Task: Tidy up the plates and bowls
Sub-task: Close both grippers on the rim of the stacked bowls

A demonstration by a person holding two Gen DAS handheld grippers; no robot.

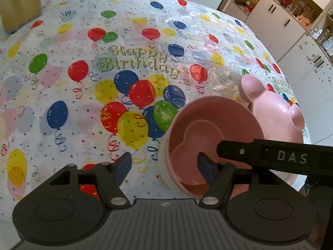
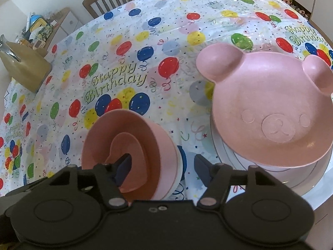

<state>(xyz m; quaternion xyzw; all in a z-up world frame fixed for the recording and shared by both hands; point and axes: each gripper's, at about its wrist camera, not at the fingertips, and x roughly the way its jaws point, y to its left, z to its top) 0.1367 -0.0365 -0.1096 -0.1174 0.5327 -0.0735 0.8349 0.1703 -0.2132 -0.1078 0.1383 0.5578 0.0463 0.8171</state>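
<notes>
Both my grippers gape, holding nothing: left gripper and right gripper straddle the bowl stack; bear plate sits far right.

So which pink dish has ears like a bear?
The big pink bear plate, resting on the white plates. The round pink bowls beside it have no ears.

Left wrist view: low, close, facing across the tablecloth; right wrist view likewise, seemingly angled leftward; both share stacked bowls and bear plate.
</notes>
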